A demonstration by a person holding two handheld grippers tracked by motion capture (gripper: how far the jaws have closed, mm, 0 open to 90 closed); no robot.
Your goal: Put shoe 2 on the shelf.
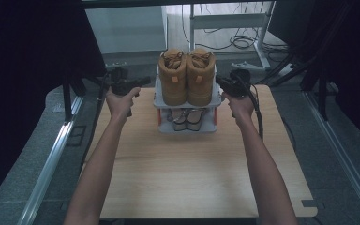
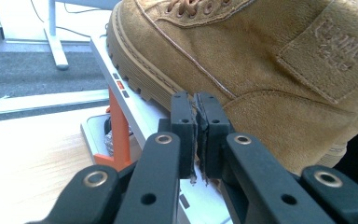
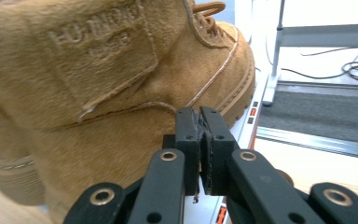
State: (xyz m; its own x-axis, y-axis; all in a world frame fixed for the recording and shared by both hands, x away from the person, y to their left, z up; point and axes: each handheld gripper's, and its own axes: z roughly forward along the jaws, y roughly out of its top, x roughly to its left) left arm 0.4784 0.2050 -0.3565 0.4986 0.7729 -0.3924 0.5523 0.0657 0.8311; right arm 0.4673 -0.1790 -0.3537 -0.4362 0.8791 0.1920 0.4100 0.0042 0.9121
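1. On the top shelf of the shoe rack [image 1: 186, 102] stand both tan boots [image 1: 186, 75], heels toward you.
2. Your left gripper [image 1: 146, 80] flanks the left boot [image 2: 242, 60], jaws nearly clenched, grasping nothing.
3. Your right gripper [image 1: 219, 80] mirrors it beside the right boot [image 3: 98, 79], likewise empty, likely for a two-sided hold.

High view looks forward and down on the bench [image 1: 201, 178] from above. Each claw camera looks along its own black jaws, very close to a boot's [image 2: 261, 70] side. All views share the boots and rack [image 1: 161, 101].
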